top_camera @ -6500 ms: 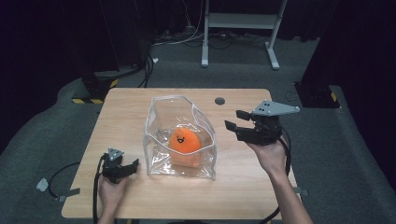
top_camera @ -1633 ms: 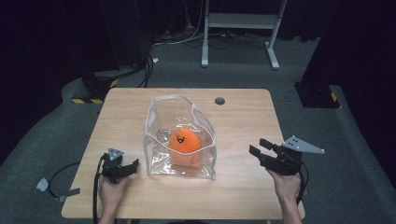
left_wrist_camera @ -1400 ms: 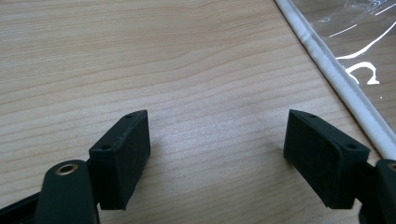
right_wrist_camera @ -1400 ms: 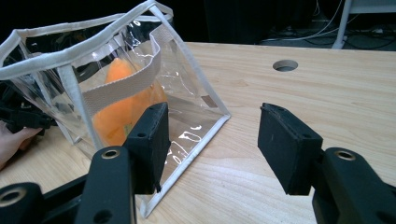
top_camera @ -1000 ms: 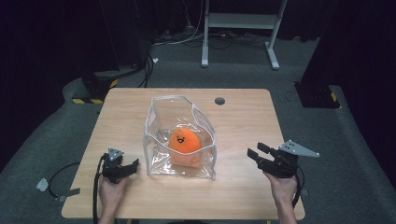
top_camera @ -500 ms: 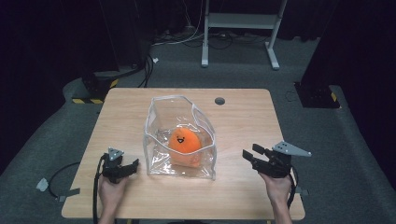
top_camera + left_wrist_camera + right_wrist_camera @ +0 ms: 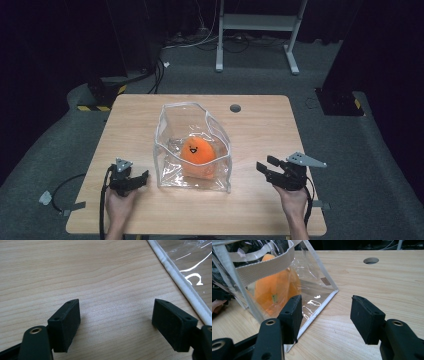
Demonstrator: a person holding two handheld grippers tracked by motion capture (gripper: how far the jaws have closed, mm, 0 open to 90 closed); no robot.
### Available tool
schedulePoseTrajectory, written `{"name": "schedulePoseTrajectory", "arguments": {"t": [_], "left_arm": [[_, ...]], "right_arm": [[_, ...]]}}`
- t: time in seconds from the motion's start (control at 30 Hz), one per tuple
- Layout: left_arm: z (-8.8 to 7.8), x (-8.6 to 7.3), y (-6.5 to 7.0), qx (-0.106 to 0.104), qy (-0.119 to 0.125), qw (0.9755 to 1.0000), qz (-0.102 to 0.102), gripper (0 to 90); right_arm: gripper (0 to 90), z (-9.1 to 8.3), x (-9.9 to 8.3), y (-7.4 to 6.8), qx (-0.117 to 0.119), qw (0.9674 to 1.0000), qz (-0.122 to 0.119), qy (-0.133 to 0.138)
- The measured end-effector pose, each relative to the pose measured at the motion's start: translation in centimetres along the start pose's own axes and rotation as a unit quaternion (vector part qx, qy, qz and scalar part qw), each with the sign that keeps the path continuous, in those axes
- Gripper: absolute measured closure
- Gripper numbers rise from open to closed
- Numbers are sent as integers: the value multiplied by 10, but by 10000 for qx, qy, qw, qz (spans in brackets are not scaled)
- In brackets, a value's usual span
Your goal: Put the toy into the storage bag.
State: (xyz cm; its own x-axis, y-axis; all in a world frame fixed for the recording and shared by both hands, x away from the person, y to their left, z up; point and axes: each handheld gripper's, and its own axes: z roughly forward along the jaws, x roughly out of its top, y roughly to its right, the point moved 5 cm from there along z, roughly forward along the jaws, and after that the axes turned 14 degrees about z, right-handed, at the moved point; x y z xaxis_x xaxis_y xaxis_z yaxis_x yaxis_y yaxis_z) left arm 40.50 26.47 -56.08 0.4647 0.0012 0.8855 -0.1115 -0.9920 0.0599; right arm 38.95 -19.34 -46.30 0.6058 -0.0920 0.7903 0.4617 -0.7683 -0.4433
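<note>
A clear plastic bag (image 7: 192,150) with white fabric edging stands upright near the middle of the wooden table (image 7: 260,130), its mouth open at the top. Inside it sits an orange plush toy (image 7: 198,152) with a small smiling face, resting on the bag's floor toward the near side. In the right gripper view the toy (image 7: 274,287) shows through the clear wall, behind a white webbing strap (image 7: 262,266) that runs across the bag (image 7: 317,277).

From the bag, the left gripper (image 7: 131,181) lies at about eight o'clock, low on the table and just beside the bag's near left corner without touching it. Its jaws stand wide apart with only bare wood between them; in the left gripper view (image 7: 116,322) the bag's white seam (image 7: 180,282) runs past at one to three o'clock, just beyond the right jaw.

The right gripper (image 7: 267,170) sits at about four o'clock from the bag, near it but clearly apart, its jaws pointing toward the bag. They are parted and hold nothing. In the right gripper view (image 7: 325,312) the bag's bottom corner lies at about ten o'clock, just ahead of the left jaw, and a round hole (image 7: 371,260) in the tabletop shows at one o'clock.
</note>
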Motion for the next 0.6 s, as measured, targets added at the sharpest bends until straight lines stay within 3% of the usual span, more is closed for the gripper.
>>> {"name": "schedulePoseTrajectory", "arguments": {"t": [0.6], "left_arm": [[0,0,0,1,0,10000,1,227]], "right_arm": [[428,11,-5,3,-110,9999,2,-109]]}}
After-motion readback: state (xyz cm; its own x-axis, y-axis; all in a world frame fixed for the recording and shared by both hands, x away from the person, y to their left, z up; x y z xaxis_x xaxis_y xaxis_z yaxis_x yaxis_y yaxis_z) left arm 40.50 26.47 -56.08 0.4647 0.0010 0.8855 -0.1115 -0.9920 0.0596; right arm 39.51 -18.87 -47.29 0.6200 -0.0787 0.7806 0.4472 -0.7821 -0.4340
